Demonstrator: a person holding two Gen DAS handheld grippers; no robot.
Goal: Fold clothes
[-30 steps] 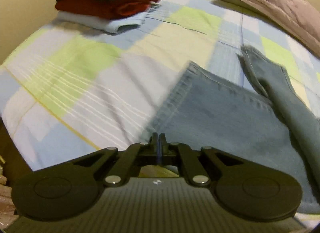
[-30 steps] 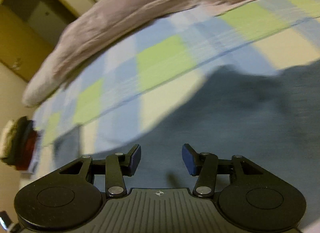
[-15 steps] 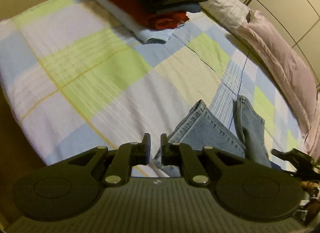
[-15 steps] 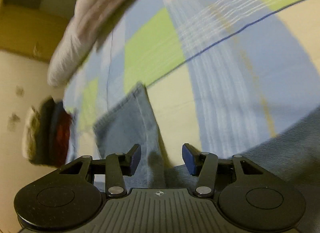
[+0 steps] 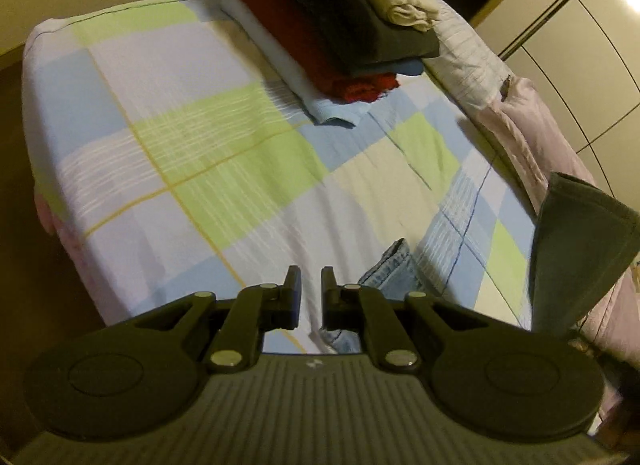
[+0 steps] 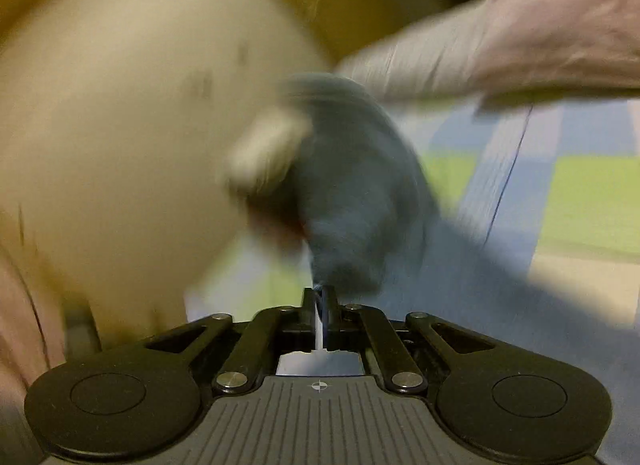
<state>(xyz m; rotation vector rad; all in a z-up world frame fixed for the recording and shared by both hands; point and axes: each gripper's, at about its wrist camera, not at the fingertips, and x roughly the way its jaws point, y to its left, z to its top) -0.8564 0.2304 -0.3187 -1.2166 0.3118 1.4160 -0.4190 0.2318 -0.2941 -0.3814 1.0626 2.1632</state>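
Note:
A pair of blue jeans lies on the checked bed sheet (image 5: 224,169). In the left wrist view one hem (image 5: 394,271) pokes out just right of my left gripper (image 5: 311,293), which is open with nothing between its fingers. Another part of the jeans (image 5: 576,249) hangs raised at the right edge. In the right wrist view my right gripper (image 6: 320,299) is shut on a pinched fold of the jeans (image 6: 352,193), which rise blurred straight ahead of the fingers.
A stack of folded clothes (image 5: 332,25), red, dark and beige over a pale blue piece, sits at the far end of the bed. A pink quilt (image 5: 532,133) runs along the right side, with closet doors (image 5: 592,37) behind. The bed's left edge drops to dark floor.
My left gripper went from shut to open and drew back from the jeans. My right gripper went from open to shut on the jeans and lifted them, with fast motion blur.

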